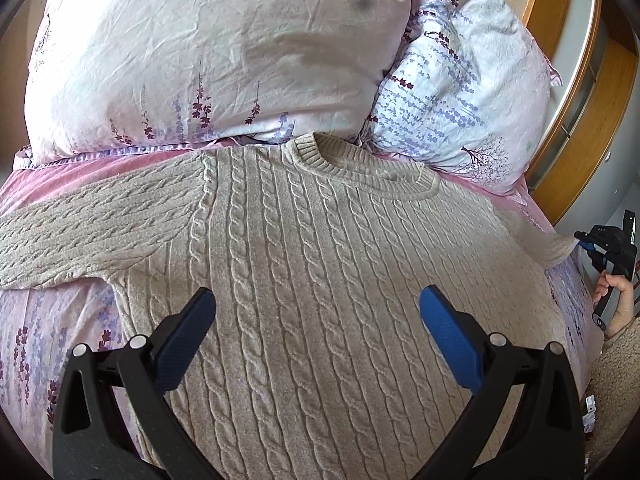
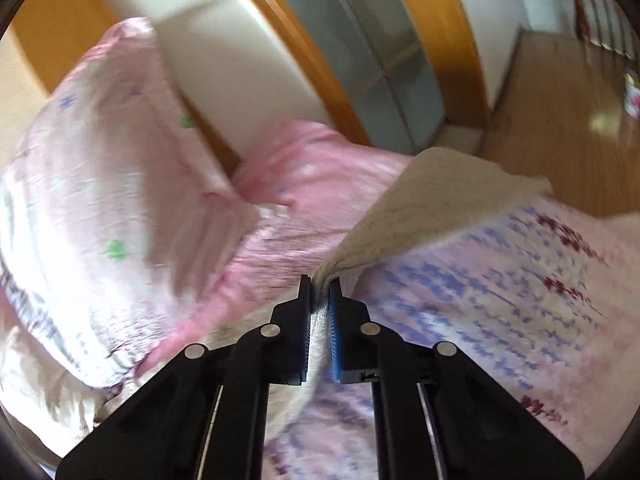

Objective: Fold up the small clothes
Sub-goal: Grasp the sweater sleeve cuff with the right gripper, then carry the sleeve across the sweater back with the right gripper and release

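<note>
A beige cable-knit sweater [image 1: 320, 248] lies flat, face up, on the bed, collar toward the pillows and its left sleeve spread out to the left. My left gripper [image 1: 318, 300] is open and empty, hovering over the sweater's chest. My right gripper [image 2: 320, 284] is shut on the sweater's right sleeve [image 2: 424, 208], lifted above the bedsheet; the sleeve stretches away from the pads. In the left wrist view the right gripper [image 1: 588, 242] shows at the far right edge, pinching the sleeve end.
Two floral pillows [image 1: 224, 52] [image 1: 460, 92] lie against the head of the bed behind the collar. The pink floral bedsheet [image 2: 500, 300] covers the bed. A wooden door frame with glass panels [image 2: 380, 56] and wooden floor [image 2: 560, 120] are beyond the bed's right edge.
</note>
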Demonstrator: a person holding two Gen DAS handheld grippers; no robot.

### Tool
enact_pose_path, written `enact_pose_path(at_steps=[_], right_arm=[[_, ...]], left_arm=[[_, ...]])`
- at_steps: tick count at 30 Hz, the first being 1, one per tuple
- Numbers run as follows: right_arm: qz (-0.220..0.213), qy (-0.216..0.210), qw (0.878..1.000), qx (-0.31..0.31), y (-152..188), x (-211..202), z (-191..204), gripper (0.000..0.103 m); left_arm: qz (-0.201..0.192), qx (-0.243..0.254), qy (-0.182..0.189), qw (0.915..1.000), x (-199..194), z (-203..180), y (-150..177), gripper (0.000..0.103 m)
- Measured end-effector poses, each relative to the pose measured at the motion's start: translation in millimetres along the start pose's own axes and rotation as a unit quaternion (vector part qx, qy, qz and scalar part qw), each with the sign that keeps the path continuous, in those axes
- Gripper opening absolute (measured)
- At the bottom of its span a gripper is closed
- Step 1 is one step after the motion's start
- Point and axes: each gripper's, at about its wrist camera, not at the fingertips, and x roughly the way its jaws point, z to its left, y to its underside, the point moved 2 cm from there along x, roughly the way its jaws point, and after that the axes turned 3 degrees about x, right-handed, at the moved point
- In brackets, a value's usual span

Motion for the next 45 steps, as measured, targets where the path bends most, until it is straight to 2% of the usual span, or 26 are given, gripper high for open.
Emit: enact_pose_path(at_steps=[3,5,7,9,11,13,15,18,20,23,25,27,29,31,34,37,41,43,45], right_arm=[[0.001,-0.053,0.997,-0.051,11.4,-14.2,41.3,0.009],[0.016,-0.100,0.991,-0.093,30.2,-22.1,74.1,0.009],[0.041,-0.136,0.982,-0.128,53.0,-24.8,100.5,0.009],[0.090,-0.167,0.966,-0.174,91.8,-19.6,127.4,0.009],[0.142,-0.175,0.952,-0.207,129.3,-7.7,142.1,0.009],[0.197,-0.162,0.938,-0.234,165.8,10.6,148.0,0.009],[0.224,-0.144,0.933,-0.242,182.5,23.5,147.3,0.011],[0.254,-0.159,0.938,-0.174,171.7,35.9,130.8,0.022],[0.248,-0.169,0.947,-0.114,155.0,32.2,121.3,0.052],[0.216,-0.156,0.963,-0.052,126.5,34.9,100.9,0.055],[0.202,-0.143,0.969,-0.010,110.7,39.3,86.7,0.055],[0.183,-0.124,0.975,0.019,96.8,44.3,73.5,0.048],[0.167,-0.103,0.980,0.031,89.1,48.2,65.3,0.028],[0.154,-0.087,0.984,0.018,86.4,50.5,67.0,0.012],[0.124,-0.110,0.985,-0.044,91.4,36.6,98.2,0.010],[0.119,-0.169,0.970,-0.126,116.1,15.6,148.9,0.009],[0.164,-0.228,0.932,-0.228,180.5,5.0,215.1,0.009],[0.201,-0.236,0.912,-0.269,218.0,13.1,235.2,0.010],[0.241,-0.221,0.889,-0.320,258.6,26.1,249.2,0.020]], left_arm=[[-0.002,-0.004,0.002,1.0000,-0.9,-0.4,0.1,0.101],[-0.003,-0.005,0.003,1.0000,-1.5,-1.2,0.0,0.101],[-0.005,-0.005,0.003,1.0000,-2.3,-2.4,0.6,0.101],[-0.006,-0.005,0.005,1.0000,-2.9,-3.8,1.3,0.101],[-0.006,-0.005,0.006,1.0000,-3.5,-4.7,2.5,0.101],[-0.006,-0.004,0.007,1.0000,-4.2,-5.9,3.3,0.101],[-0.007,-0.003,0.009,0.9999,-5.6,-6.1,3.8,0.101],[-0.015,-0.003,0.015,0.9998,-9.4,-5.2,3.5,0.101],[-0.020,-0.002,0.021,0.9996,-10.0,-5.0,1.9,0.101],[-0.023,-0.006,0.040,0.9989,-8.8,-5.2,-0.6,0.101],[-0.021,-0.012,0.060,0.9979,-6.3,-5.1,-2.6,0.101],[-0.016,-0.022,0.072,0.9970,-2.8,-3.3,-4.6,0.101],[-0.011,-0.038,0.087,0.9955,-0.4,0.7,-6.0,0.101],[-0.011,-0.054,0.098,0.9936,-0.1,6.0,-6.0,0.101],[-0.017,-0.073,0.117,0.9903,-2.2,15.4,-5.6,0.101],[-0.021,-0.092,0.119,0.9884,-3.4,25.0,-7.2,0.101],[-0.019,-0.129,0.133,0.9826,-2.9,32.9,-8.3,0.101],[-0.017,-0.140,0.139,0.9802,-2.2,34.4,-7.9,0.101],[-0.012,-0.146,0.143,0.9788,-0.5,34.3,-7.2,0.101]])
